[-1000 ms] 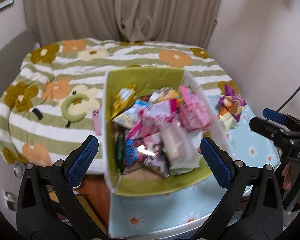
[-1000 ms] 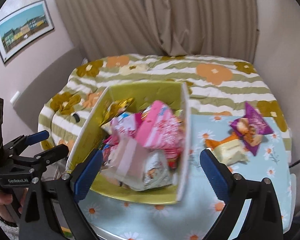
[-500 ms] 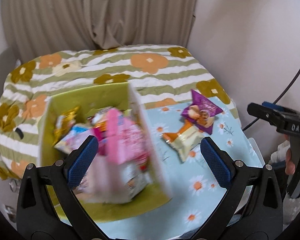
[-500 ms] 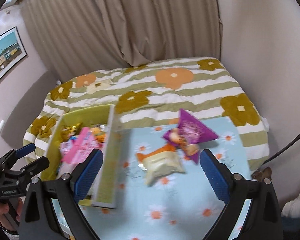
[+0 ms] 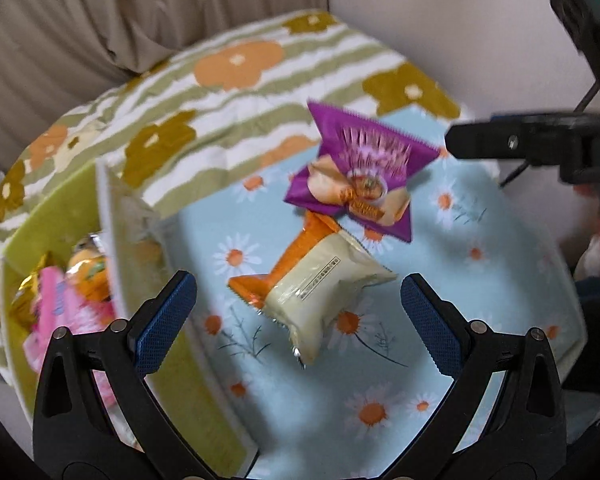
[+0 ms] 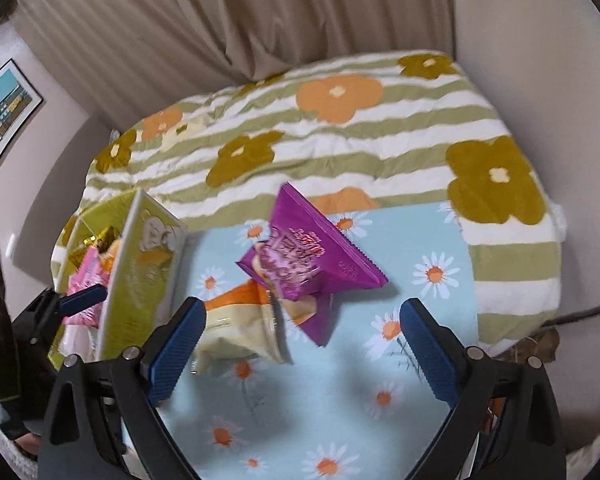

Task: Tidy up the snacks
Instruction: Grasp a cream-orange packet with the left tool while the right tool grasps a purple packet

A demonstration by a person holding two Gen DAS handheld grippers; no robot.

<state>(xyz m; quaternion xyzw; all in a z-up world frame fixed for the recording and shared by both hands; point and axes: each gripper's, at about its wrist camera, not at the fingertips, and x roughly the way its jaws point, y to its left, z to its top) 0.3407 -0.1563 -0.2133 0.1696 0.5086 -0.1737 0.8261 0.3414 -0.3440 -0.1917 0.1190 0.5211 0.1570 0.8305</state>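
Green box (image 5: 60,216) at the far left already holds a heap of packets, pink and gold ones showing over its rim, so most of the sorting looks done. Just right of it on the daisy-print worktop (image 5: 380,412) three snacks are still out: an orange packet (image 5: 300,248), a cream packet (image 5: 324,288) lying over its end, and a purple packet (image 5: 364,168) touching them on the far side. Those three are what seems left to put away.

Left gripper (image 5: 298,322) hangs above the cream packet, its jaws wide apart and holding nothing. Right gripper (image 6: 300,340) is likewise spread and empty over the purple packet.

A second ago both cameras looked straight down into the full box; since then they have swung right, the box has slid to the frame's edge, and the loose packets now sit between the fingers.
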